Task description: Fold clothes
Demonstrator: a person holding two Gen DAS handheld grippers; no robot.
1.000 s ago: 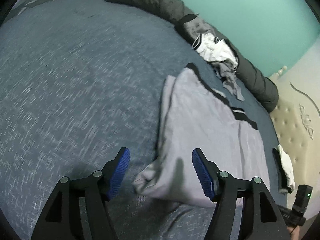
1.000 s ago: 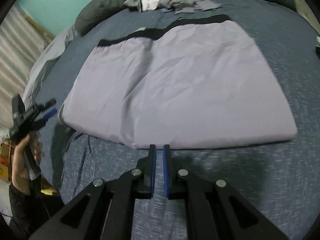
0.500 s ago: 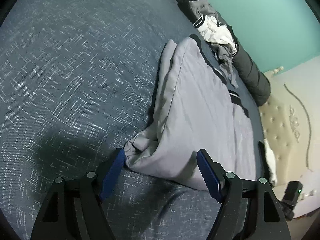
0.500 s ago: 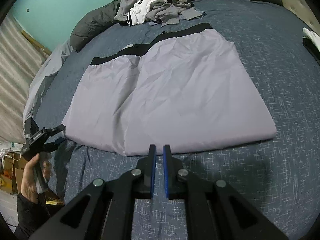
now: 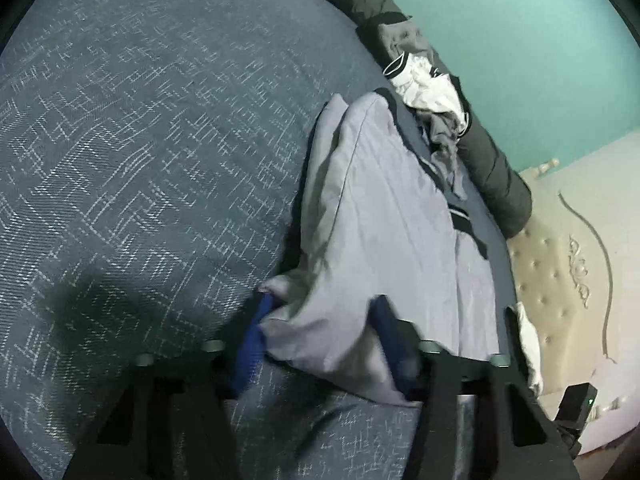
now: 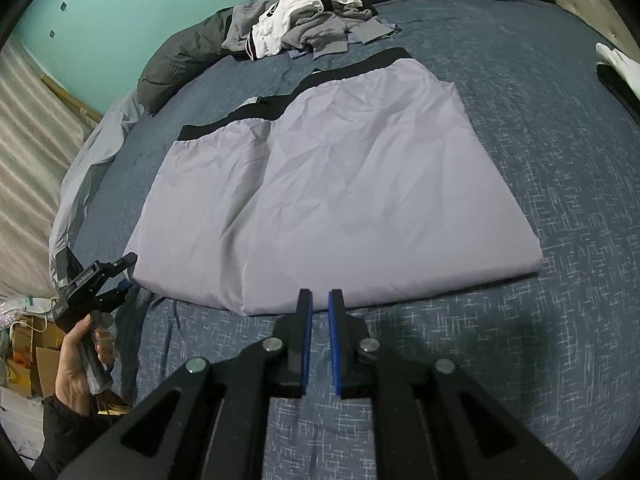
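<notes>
Grey shorts [image 6: 336, 184] spread flat on the bed [image 6: 540, 128].
Left view only: left tongs [image 5: 320, 340] closing around the bunched near corner. Right view only: right tongs [image 6: 319, 340] clenched, empty, just short of the hem; clothes pile [image 6: 296, 26] beyond.

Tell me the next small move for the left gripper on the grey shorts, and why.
Probably finish closing. The left gripper has its jaws closing, with the bunched corner of the grey shorts between them, and the rest lies flat on the bed. The right gripper is shut on nothing, just short of the hem.
</notes>
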